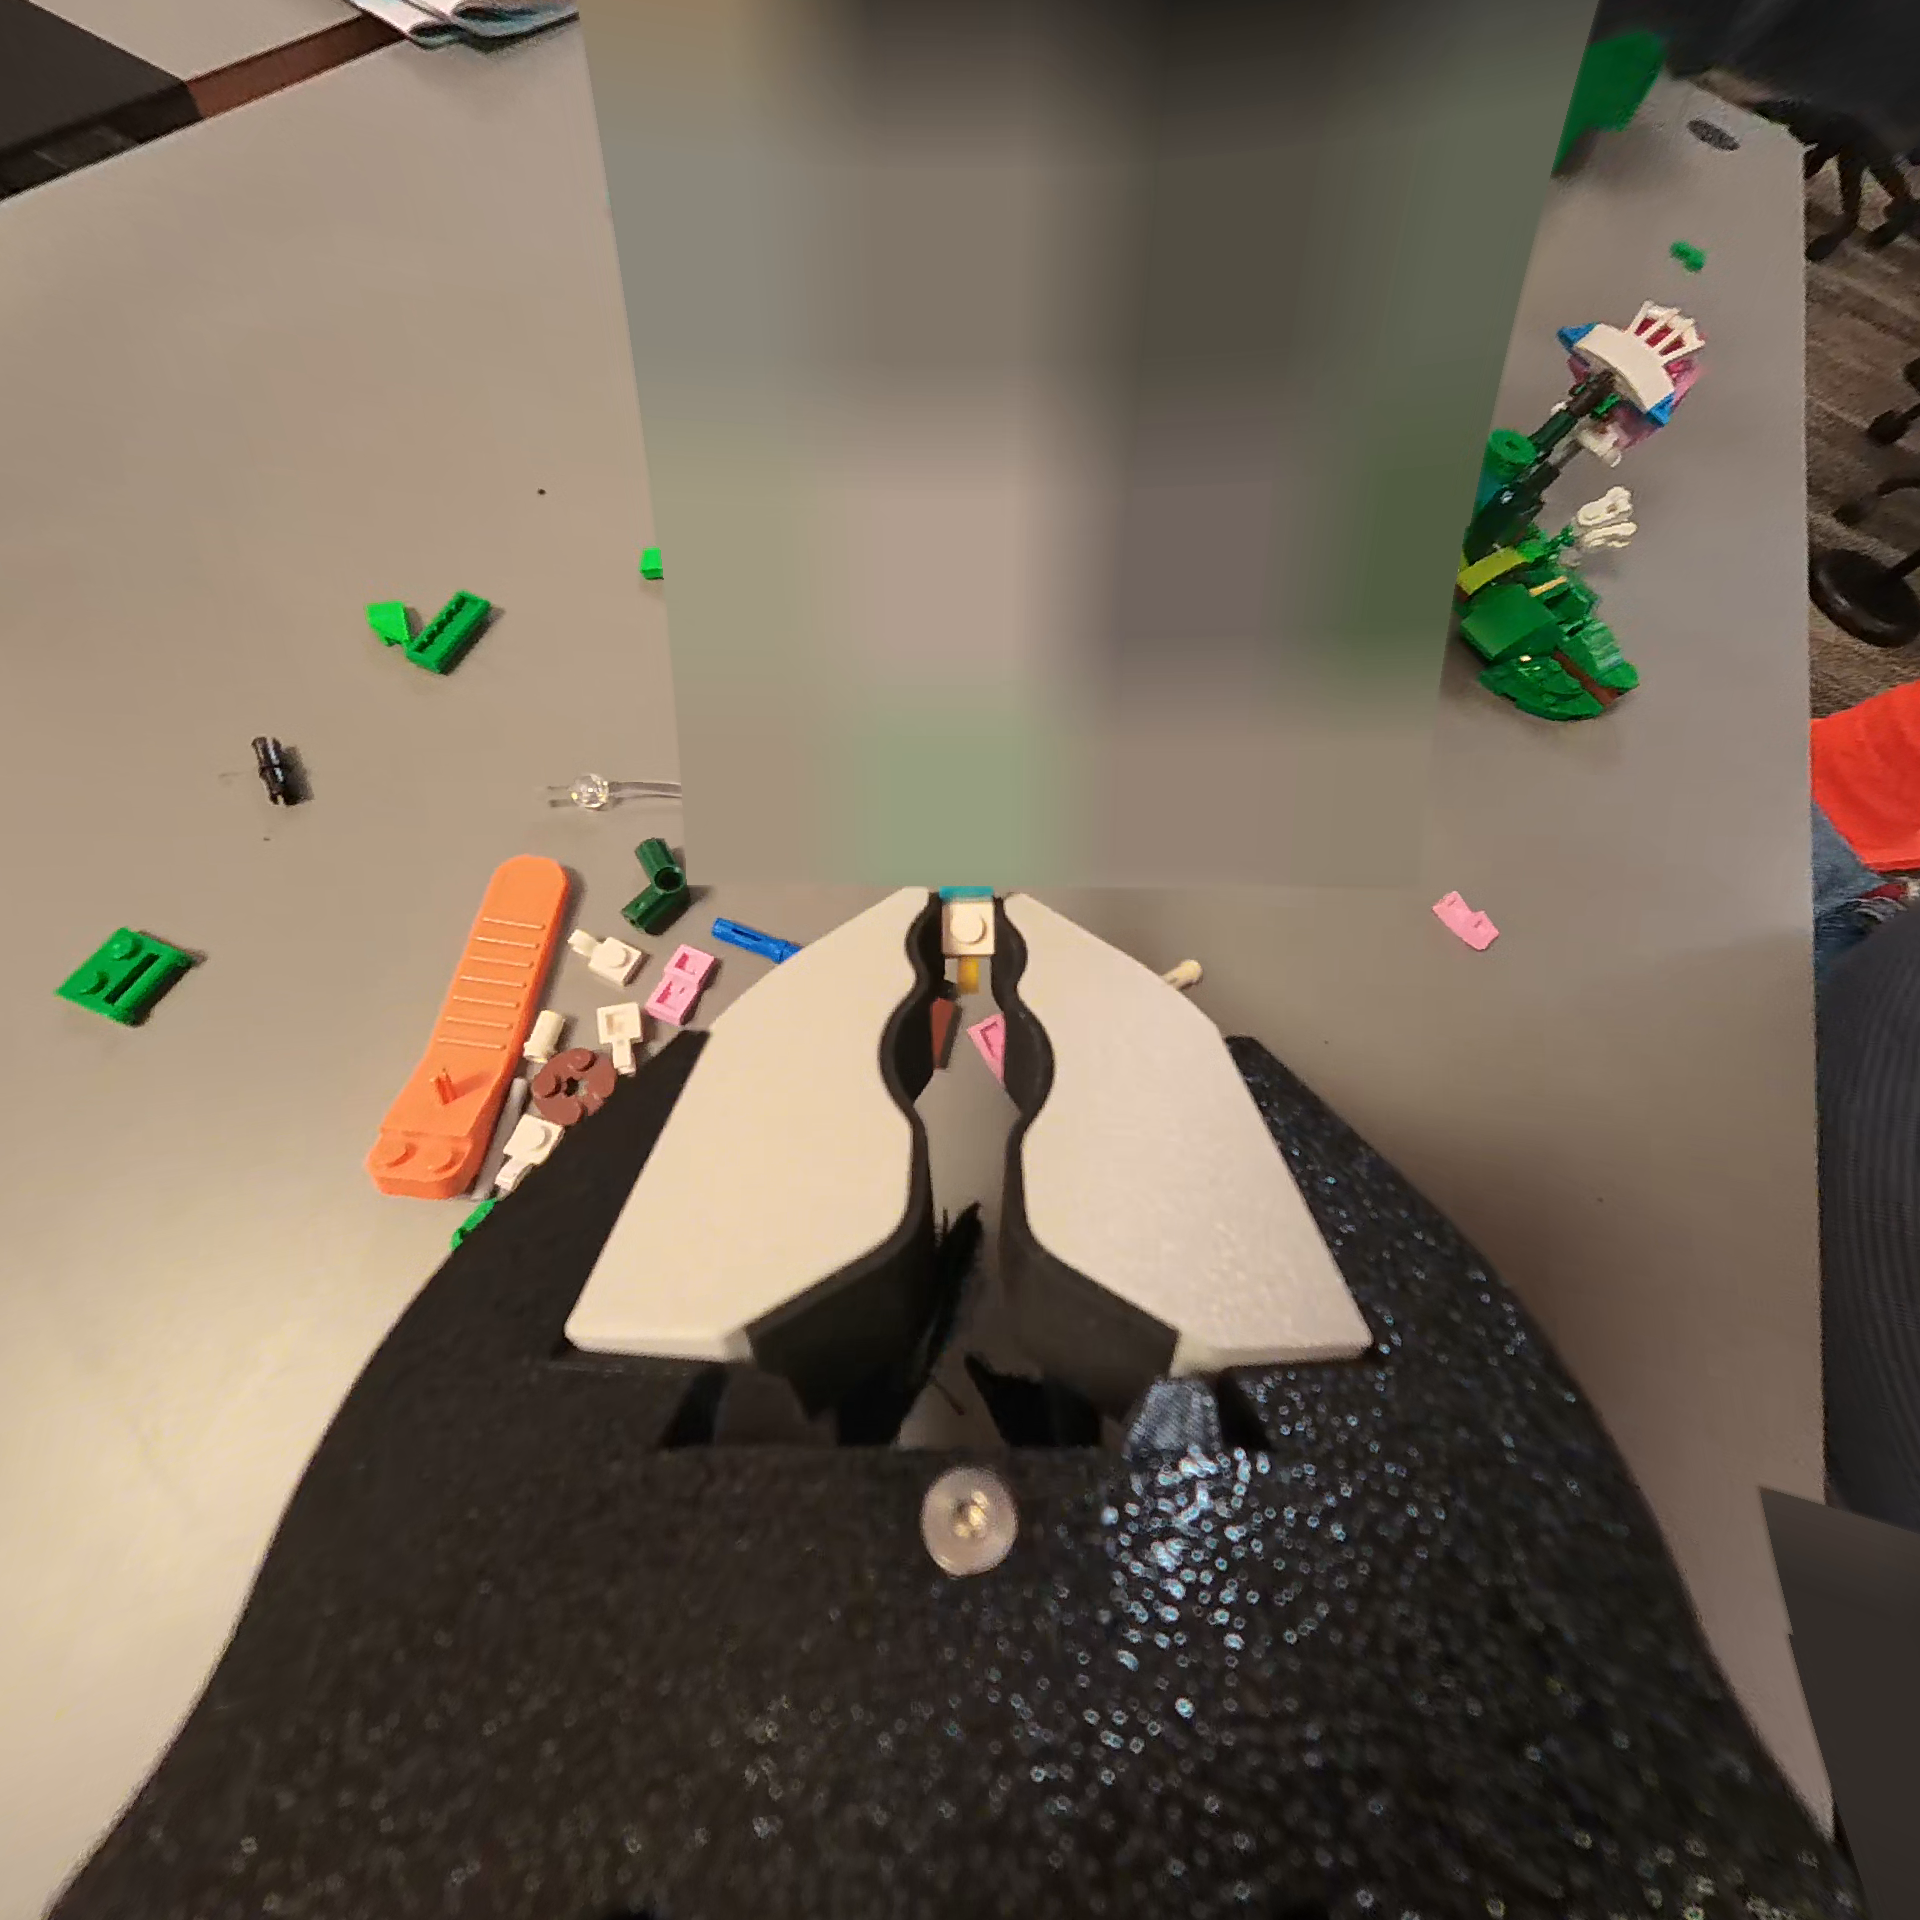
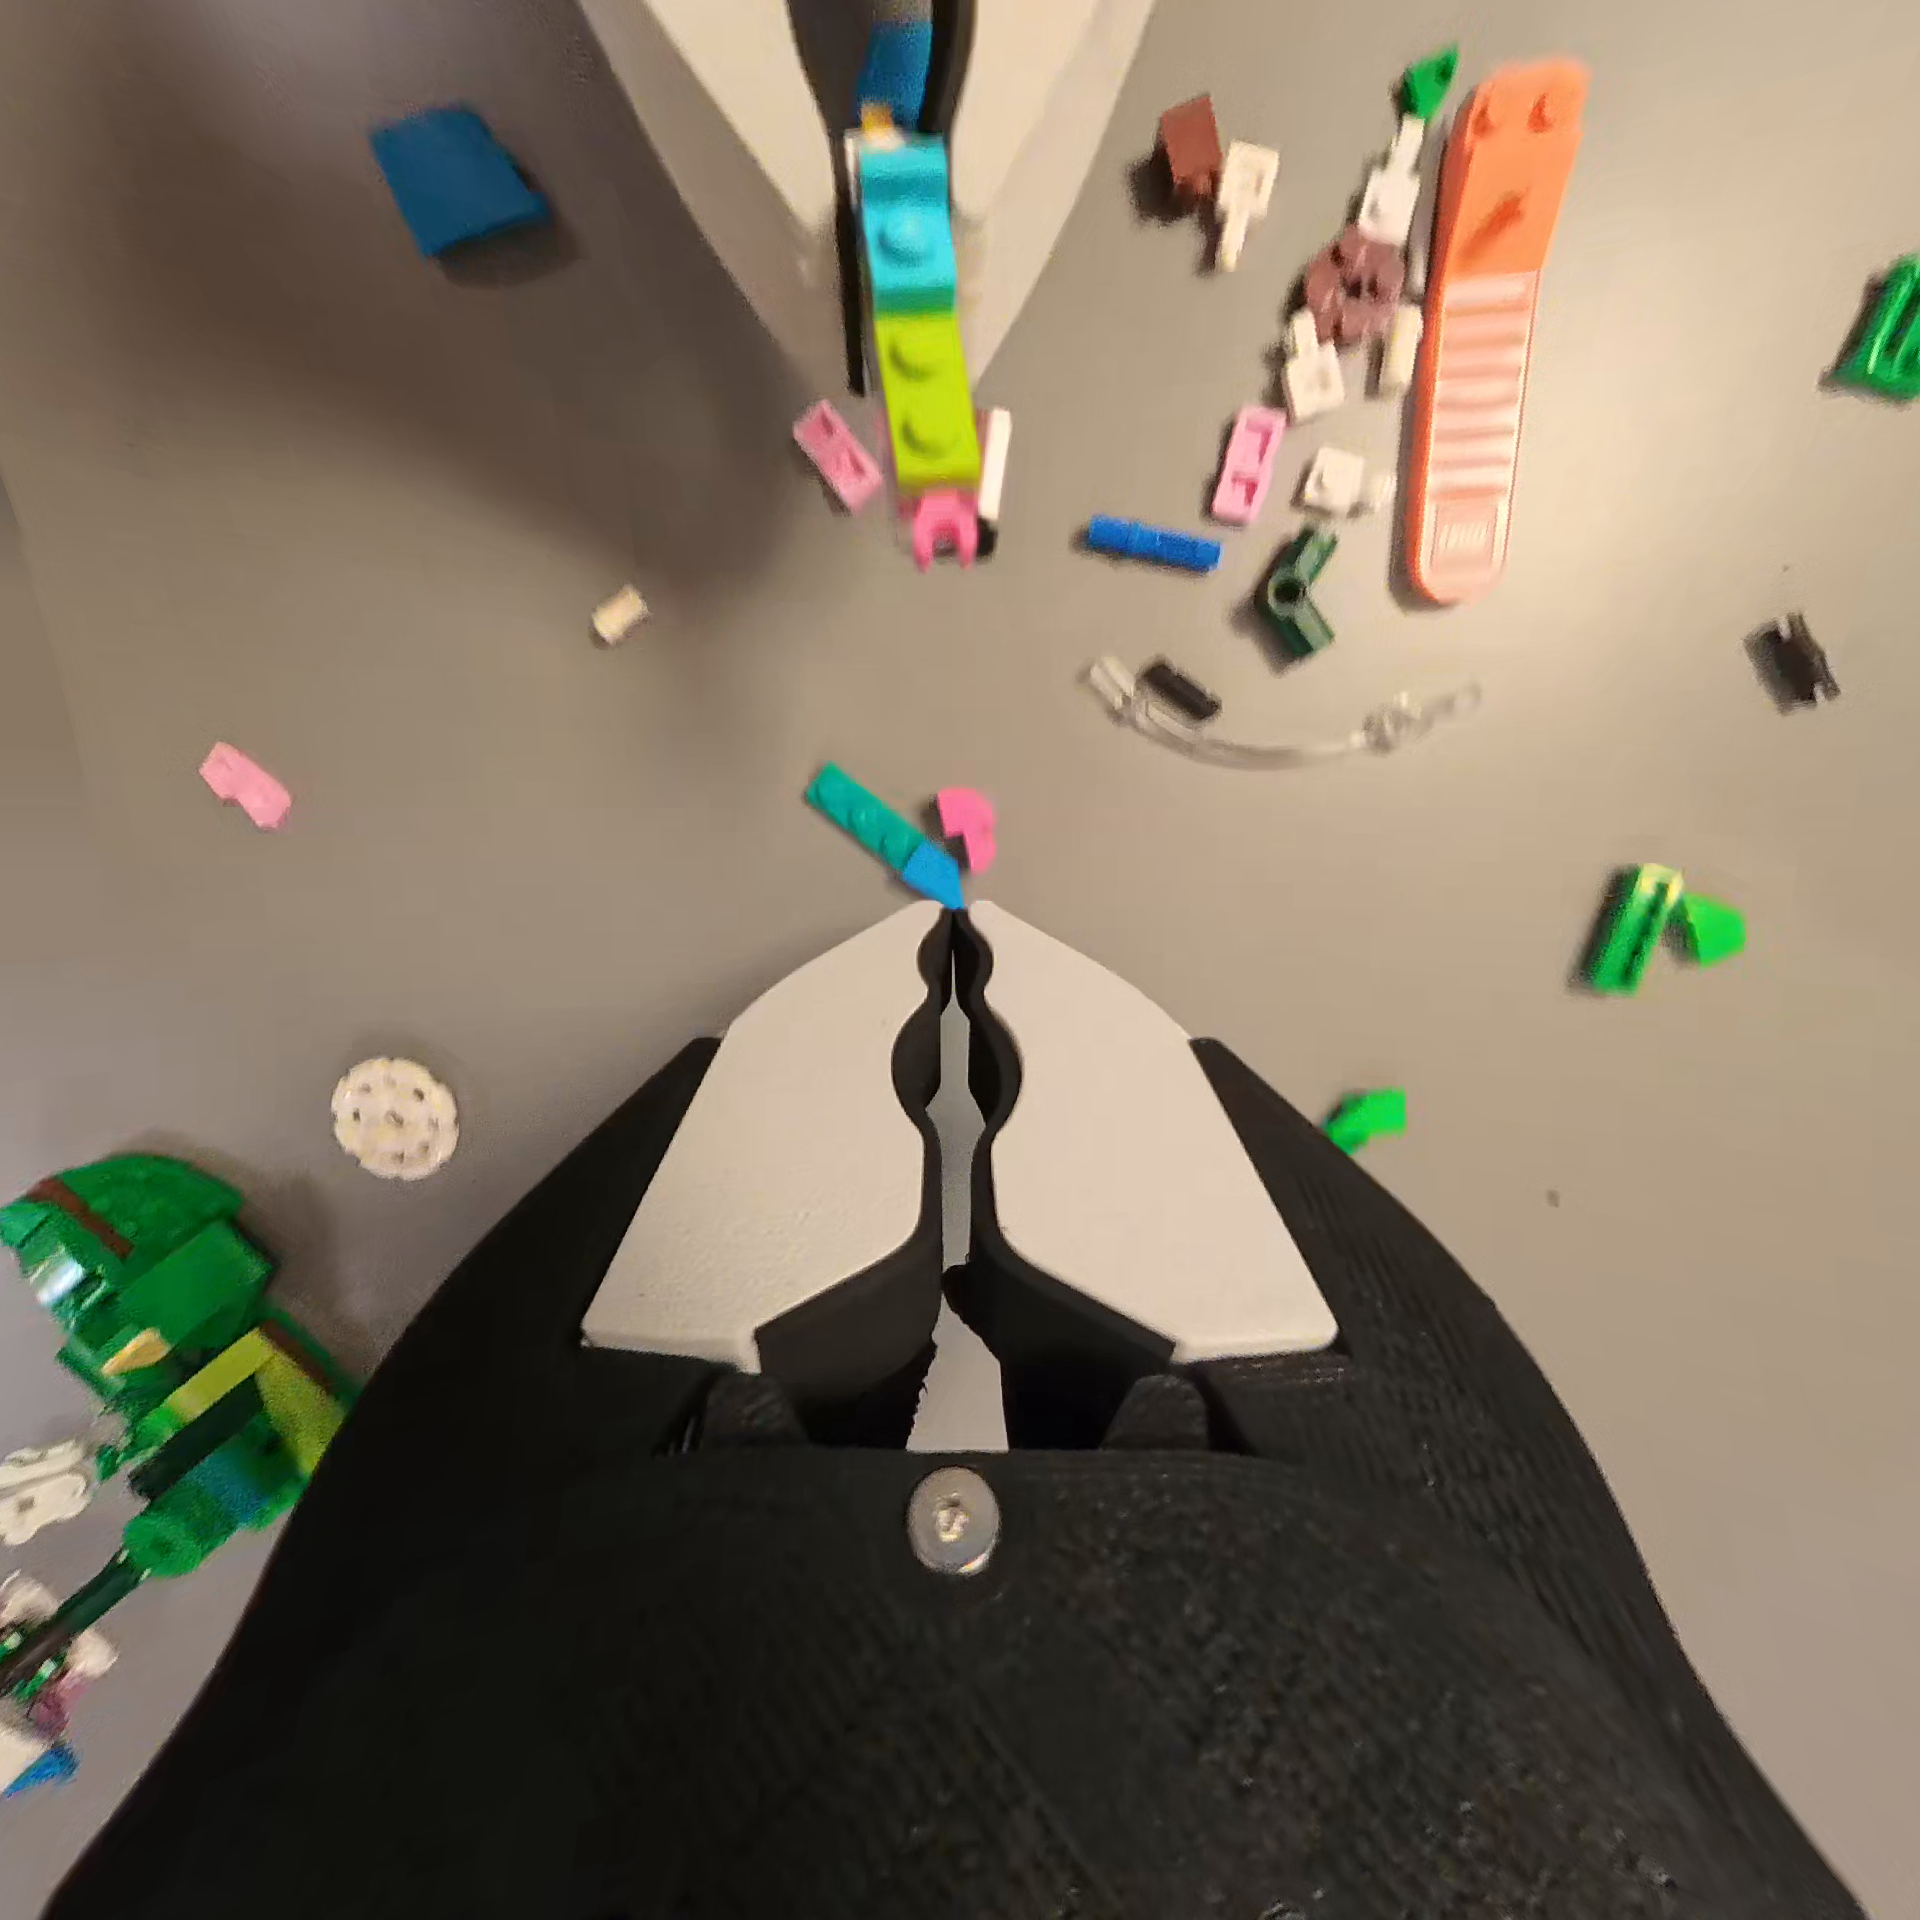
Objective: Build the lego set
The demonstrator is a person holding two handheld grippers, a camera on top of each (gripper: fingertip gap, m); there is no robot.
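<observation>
Left gripper [image 1: 968, 925] clenches a light, stiff brick stack [image 2: 914, 312]; right gripper [image 2: 953, 912] pinches a teal strip [image 2: 883, 831] by its slippery tip; hold looks precarious.

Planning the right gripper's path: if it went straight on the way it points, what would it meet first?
The right gripper, already shut on a small teal and blue piece, points toward the stack of turquoise and lime bricks held by the left gripper. That stack looks first in line, though depth is unclear.
</observation>
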